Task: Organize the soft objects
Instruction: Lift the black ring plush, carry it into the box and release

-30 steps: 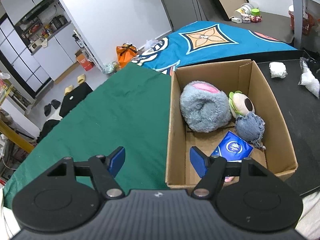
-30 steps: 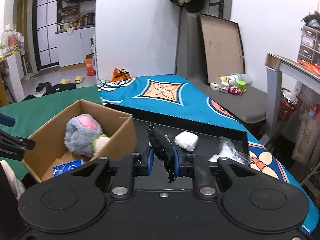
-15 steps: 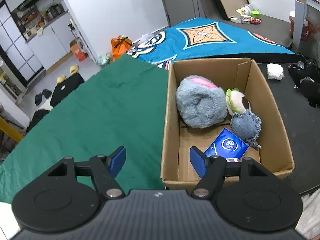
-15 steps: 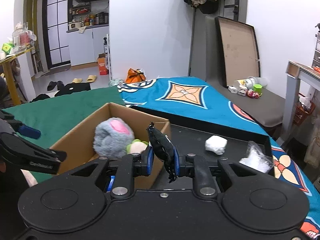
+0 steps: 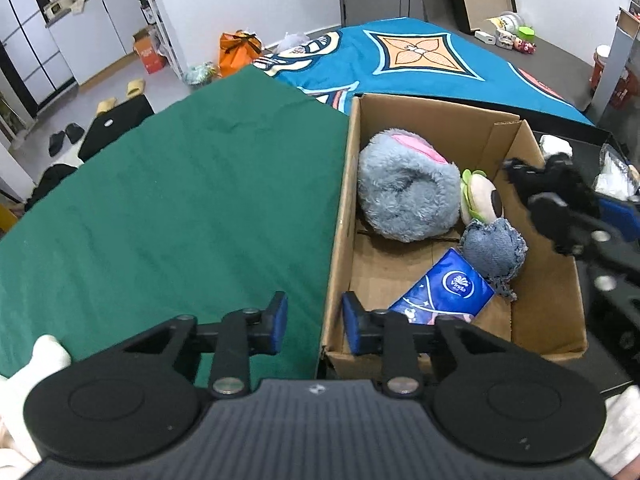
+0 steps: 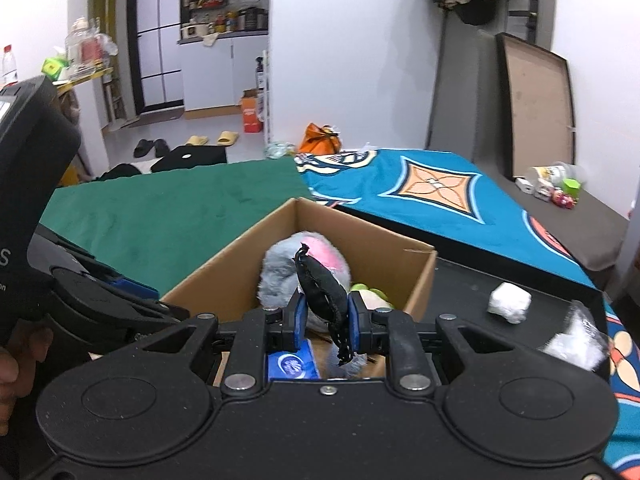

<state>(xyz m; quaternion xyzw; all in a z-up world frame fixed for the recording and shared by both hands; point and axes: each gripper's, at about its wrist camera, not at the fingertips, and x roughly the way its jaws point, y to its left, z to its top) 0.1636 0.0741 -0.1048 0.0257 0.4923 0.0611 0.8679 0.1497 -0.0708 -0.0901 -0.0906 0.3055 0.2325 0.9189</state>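
Right gripper (image 6: 326, 320), jaws closed on a black soft item (image 6: 320, 288), above the cardboard box (image 6: 224, 276) holding four soft things. Left gripper (image 5: 314, 316), jaws apart, empty. White bundle (image 6: 509, 303) and clear bag (image 6: 576, 344), right of the jaws, remain out.

The brown cardboard box (image 5: 532, 312) holds a grey-and-pink plush toy (image 5: 406, 194), a frayed denim pouch (image 5: 494, 250) and a blue tissue pack (image 5: 446, 290). The left gripper (image 5: 314, 318) straddles its left wall, gaping.
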